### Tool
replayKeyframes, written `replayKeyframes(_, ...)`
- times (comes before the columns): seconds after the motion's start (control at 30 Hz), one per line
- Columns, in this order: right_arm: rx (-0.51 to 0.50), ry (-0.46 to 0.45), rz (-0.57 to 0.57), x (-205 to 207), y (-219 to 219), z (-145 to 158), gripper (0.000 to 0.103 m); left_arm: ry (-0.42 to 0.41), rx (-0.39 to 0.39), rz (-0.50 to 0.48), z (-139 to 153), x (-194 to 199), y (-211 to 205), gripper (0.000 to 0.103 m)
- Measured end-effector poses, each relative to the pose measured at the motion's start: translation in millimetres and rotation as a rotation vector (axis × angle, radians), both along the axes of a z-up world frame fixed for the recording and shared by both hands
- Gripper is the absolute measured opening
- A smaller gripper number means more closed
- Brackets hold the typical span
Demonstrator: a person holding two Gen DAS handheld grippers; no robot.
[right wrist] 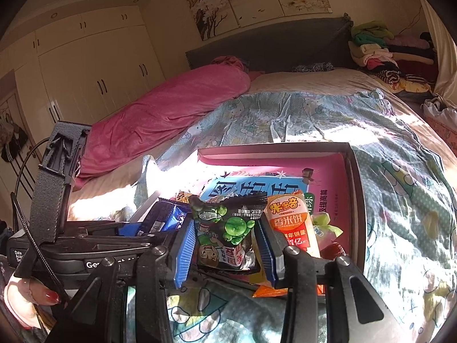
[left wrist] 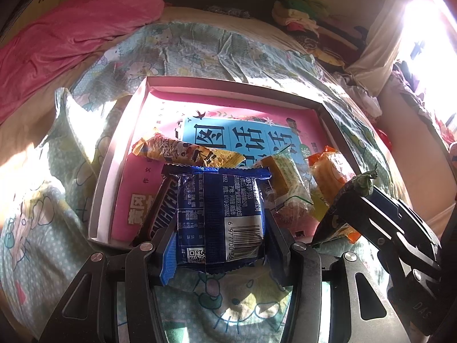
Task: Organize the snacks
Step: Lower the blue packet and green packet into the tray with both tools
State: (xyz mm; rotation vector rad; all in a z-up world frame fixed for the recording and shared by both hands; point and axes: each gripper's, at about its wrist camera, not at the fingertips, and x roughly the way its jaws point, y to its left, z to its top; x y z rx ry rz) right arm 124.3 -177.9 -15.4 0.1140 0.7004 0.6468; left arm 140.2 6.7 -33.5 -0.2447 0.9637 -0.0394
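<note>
The left tongs (left wrist: 220, 243) are clamped on a dark blue snack packet (left wrist: 220, 214), barcode side up, its sides pressed between the two pads. The packet hangs over the near edge of a shallow box (left wrist: 228, 81) that lies on the bed (left wrist: 185, 45). In the box, on a pink and blue book (left wrist: 237, 134), lie a yellow wrapper (left wrist: 185, 151), a chocolate bar (left wrist: 162, 208) just left of the blue packet, a clear-wrapped cake (left wrist: 285, 180) and an orange rice-cracker pack (right wrist: 291, 220). The right tongs (right wrist: 225, 245) grip a dark packet with green cartoon print (right wrist: 228, 234), held upright between the blue pads over the box's near edge, just beside the orange pack.
</note>
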Motion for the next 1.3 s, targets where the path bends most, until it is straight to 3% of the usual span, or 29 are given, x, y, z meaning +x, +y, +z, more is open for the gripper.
replayKeyframes(0.6, -0.030, 0.004, -0.093, 14, -13, -8, 0.042, 0.000, 0.019, -0.005, -1, 2, -2, 0.053)
replayKeyframes(1.3, -0.093, 0.008, -0.056, 9, 4, -19, 0.042, -0.017, 0.033, -0.014, 0, -2, -2, 0.053)
